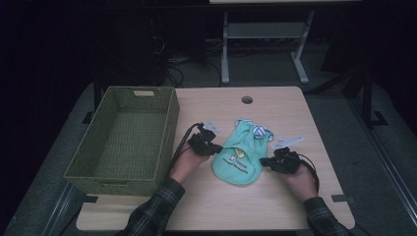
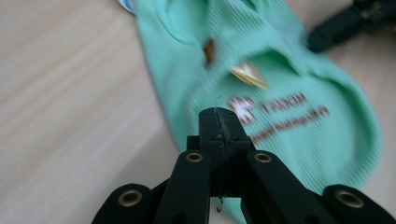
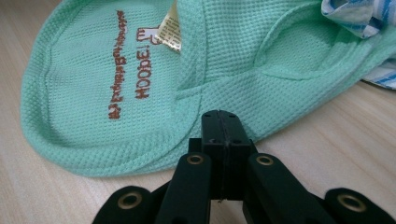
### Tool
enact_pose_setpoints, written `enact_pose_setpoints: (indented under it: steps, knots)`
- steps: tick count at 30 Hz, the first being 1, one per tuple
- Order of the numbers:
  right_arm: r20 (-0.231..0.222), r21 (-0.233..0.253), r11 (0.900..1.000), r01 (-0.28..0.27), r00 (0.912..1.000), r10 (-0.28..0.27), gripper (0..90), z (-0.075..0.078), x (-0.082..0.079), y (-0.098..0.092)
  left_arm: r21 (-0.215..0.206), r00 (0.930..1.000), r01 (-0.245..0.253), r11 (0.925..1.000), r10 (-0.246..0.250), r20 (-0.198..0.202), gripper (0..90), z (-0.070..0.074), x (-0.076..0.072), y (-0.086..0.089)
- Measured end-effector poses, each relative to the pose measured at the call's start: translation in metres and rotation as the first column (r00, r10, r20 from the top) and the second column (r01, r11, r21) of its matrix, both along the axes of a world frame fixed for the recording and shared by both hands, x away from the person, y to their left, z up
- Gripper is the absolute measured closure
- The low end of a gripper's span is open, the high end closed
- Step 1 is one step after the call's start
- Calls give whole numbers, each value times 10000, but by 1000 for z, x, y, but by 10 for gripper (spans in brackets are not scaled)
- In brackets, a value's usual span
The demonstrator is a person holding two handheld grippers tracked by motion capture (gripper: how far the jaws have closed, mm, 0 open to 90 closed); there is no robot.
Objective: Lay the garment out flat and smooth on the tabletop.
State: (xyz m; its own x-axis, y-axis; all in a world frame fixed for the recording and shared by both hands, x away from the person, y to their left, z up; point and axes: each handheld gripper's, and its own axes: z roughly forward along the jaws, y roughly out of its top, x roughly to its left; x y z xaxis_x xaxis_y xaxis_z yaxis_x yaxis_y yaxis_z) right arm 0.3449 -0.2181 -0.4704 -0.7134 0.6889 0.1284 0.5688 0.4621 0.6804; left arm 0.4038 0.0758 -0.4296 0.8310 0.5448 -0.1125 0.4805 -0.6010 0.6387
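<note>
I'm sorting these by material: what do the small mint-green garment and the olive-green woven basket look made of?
The small mint-green garment looks like soft waffle-knit fabric, matte, judging by its fine grid texture and stitched hems; probably cotton, though the fibre can't be told. The olive-green woven basket shows a tight woven pattern with a dull finish, likely paper rope or plastic wicker; which one can't be told.

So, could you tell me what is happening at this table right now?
A person is working on a small mint-green garment lying flat on the wooden table, with a gripper at each side of it. The left gripper sits at its left edge and the right gripper at its right edge, both with jaws shut. Whether either pinches the cloth is unclear. A green woven basket stands to the left.
</note>
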Motion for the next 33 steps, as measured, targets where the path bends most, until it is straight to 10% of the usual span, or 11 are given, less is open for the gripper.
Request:
enact_pose_setpoints:
  steps: [13,19,33]
  knots:
    - [92,-22,10000,-13,10000,14,897,0,-1,0,397,9996,226,9990,-219,-164,896,-21,33,-29]
    - [62,-85,10000,-29,10000,29,896,0,-1,0,946,9992,389,9948,-385,-61,896,-27,25,-32]
    - [34,-430,9990,-113,9999,115,896,3,-4,-5,692,9952,703,9951,-652,-726,896,-26,-14,-17]
